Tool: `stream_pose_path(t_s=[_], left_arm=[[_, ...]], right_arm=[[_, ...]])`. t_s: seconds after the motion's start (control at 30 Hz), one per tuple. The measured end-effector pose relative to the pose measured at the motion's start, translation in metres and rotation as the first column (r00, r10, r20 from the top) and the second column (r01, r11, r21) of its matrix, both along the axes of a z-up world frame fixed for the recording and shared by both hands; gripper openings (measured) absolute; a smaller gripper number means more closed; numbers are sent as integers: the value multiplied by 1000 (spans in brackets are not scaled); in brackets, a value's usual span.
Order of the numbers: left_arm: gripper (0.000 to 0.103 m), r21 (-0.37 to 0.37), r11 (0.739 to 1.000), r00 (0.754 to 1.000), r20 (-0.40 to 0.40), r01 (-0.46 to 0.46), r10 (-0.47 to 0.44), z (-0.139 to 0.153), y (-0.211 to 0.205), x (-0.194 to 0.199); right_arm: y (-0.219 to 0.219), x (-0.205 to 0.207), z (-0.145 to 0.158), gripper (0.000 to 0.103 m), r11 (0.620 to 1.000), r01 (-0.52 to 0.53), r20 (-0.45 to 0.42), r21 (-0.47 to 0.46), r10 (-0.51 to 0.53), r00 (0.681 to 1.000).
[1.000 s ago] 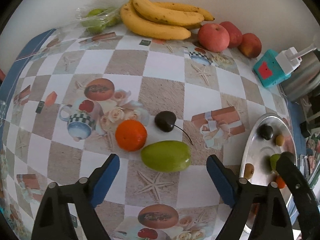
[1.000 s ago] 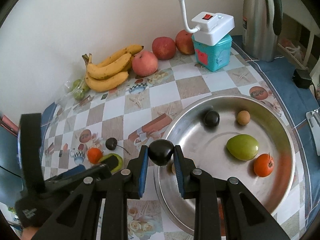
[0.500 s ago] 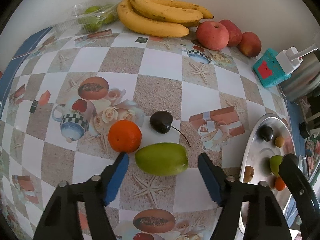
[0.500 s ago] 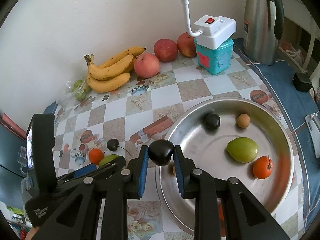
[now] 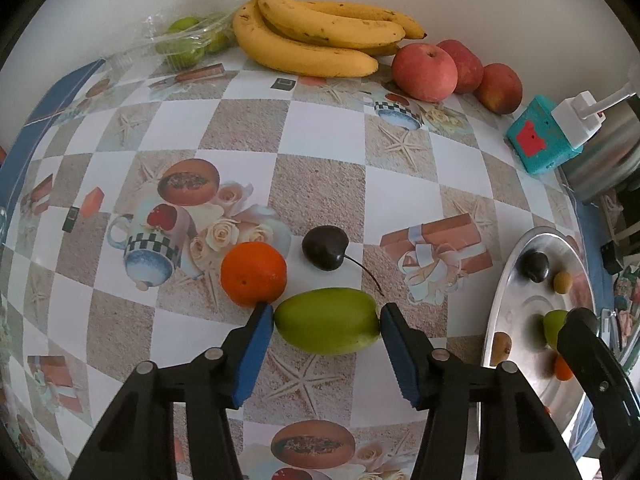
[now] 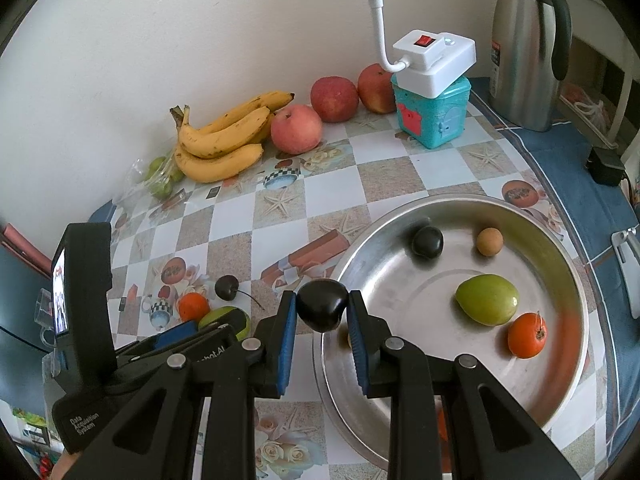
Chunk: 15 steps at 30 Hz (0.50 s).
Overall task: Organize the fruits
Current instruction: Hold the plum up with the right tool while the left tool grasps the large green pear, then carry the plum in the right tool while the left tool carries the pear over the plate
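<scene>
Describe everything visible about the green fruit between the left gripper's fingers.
The green fruit is oval, smooth and glossy, lying on its side on the checked tablecloth. The left gripper, whose jaws have just been closing, brackets its two ends, pads at or nearly touching the skin. The small orange fruit sits just beside it.

The left gripper (image 5: 327, 318) has little side room: its jaws, which have just been closing, bracket the green fruit (image 5: 327, 320), and the orange (image 5: 253, 273) touches the outside of its left finger. The cherry (image 5: 323, 247) lies just beyond, its stem reaching toward the right finger. Past these, the tablecloth (image 5: 248, 128) is bare up to the bananas (image 5: 316, 40) and apples (image 5: 425, 66) along the wall. The right gripper (image 6: 322, 307), clamped on a dark fruit (image 6: 322, 305), hangs at the pan's (image 6: 560, 248) near-left rim. The pan's centre is bare; fruits lie around it.
</scene>
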State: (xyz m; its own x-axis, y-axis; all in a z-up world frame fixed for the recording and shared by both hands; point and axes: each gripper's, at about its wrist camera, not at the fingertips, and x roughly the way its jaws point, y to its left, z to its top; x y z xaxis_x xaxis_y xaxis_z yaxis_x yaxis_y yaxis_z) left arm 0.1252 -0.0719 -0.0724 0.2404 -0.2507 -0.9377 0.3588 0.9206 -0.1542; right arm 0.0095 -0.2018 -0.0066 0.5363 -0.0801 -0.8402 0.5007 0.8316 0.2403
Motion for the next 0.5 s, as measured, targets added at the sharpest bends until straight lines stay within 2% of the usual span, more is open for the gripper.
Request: stream_pose_path(t_s=[0.2, 0.5], left_arm=[[58, -2, 1000, 1000, -3, 1, -1, 1, 0, 0], [58, -48, 999, 1000, -20, 3, -4, 8, 1, -4]], right_arm=[[1, 0, -1, 26, 1000, -3, -3, -2, 3, 1000], [2, 0, -1, 26, 1000, -5, -5, -2, 5, 1000]])
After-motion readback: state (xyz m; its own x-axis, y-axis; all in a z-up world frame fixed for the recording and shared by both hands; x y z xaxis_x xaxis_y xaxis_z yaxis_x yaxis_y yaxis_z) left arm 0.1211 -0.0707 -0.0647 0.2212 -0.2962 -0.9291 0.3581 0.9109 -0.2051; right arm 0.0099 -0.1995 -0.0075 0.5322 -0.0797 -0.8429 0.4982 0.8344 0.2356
